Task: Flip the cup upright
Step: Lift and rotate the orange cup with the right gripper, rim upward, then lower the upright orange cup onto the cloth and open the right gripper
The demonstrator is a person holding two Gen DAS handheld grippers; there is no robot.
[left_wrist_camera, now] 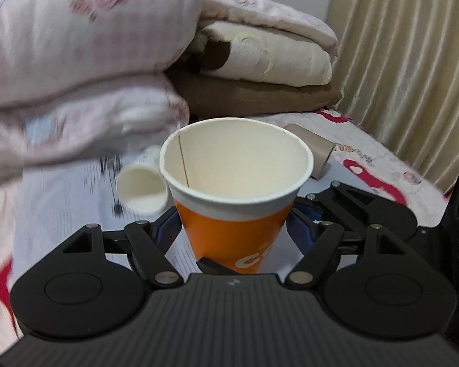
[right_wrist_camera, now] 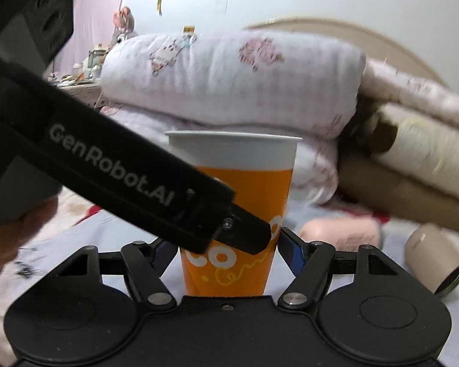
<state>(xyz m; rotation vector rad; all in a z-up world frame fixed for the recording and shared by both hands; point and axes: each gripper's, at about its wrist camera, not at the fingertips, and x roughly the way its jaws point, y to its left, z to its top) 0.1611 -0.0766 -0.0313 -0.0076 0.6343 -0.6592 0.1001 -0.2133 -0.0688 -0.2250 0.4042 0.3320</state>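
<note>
An orange paper cup with a white rim (left_wrist_camera: 235, 211) stands mouth up, its inside empty. My left gripper (left_wrist_camera: 232, 229) has its blue-padded fingers against both sides of the cup. In the right wrist view the same cup (right_wrist_camera: 241, 195) sits between the fingers of my right gripper (right_wrist_camera: 228, 250), which press on its lower sides. The left gripper's black body (right_wrist_camera: 122, 168) crosses in front of the cup from the upper left, its finger on the cup wall.
The cup is over a patterned bedsheet (left_wrist_camera: 61, 202). A white cup (left_wrist_camera: 142, 189) lies on its side at left, a beige tumbler (right_wrist_camera: 434, 260) on its side at right. Folded quilts (left_wrist_camera: 76, 61) and blankets (left_wrist_camera: 260, 61) are stacked behind; curtains (left_wrist_camera: 413, 61) hang at right.
</note>
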